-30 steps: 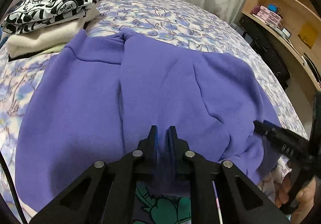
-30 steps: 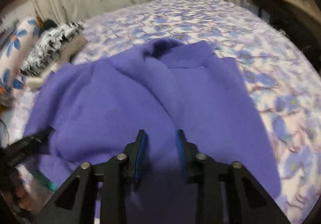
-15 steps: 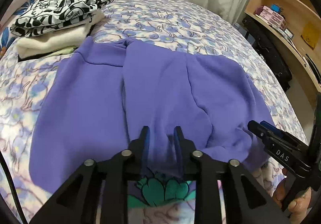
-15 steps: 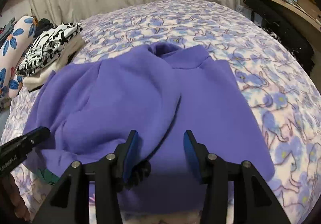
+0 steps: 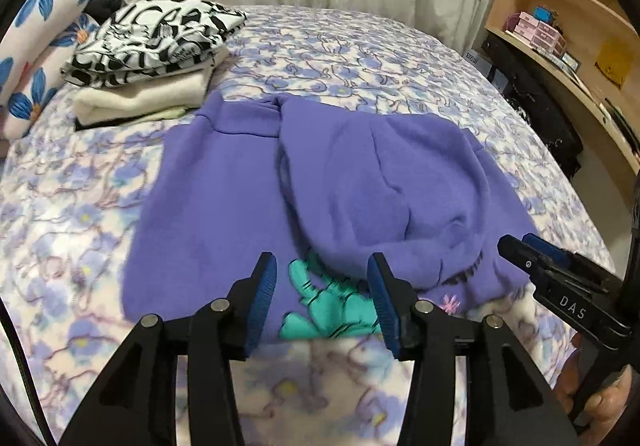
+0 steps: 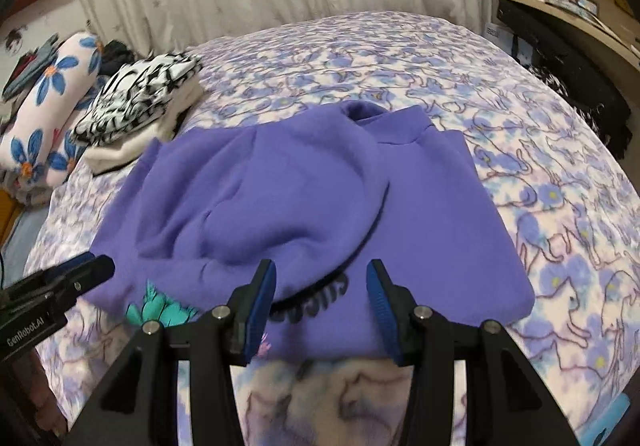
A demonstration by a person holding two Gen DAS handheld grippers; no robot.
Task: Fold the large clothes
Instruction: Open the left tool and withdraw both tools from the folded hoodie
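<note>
In the left wrist view, the flowered pillow [image 5: 36, 46] lay at ten o'clock, then the stack of folded clothes [image 5: 152, 58] with a black-and-white printed piece on top, then the purple sweatshirt [image 5: 320, 190] at the centre. Only this view showed the wooden shelves [image 5: 568, 6] with small pink boxes at two o'clock, and the right gripper [image 5: 560, 278] coming in at four o'clock with the person's fingers [image 5: 596, 402] beneath it. The right wrist view alone showed the left gripper [image 6: 56, 290] entering at eight o'clock, and the bare stretch of the flowered bedspread [image 6: 580, 206] to the sweatshirt's right, toward three o'clock.

The left gripper [image 5: 322, 298] stood with its jaws apart, having just been opening, and no cloth lay between the blue pads; the hem sat below and beyond them. The right gripper [image 6: 322, 298] also stood partly open above the near hem, gripping nothing.

The sweatshirt lay in the middle of the bed, collar at twelve o'clock. Both sides were turned in over the body, one rumpled flap overlapping the other. A teal print [image 5: 332, 310], a small pink flower and dark lettering peeked out at the near hem.
</note>
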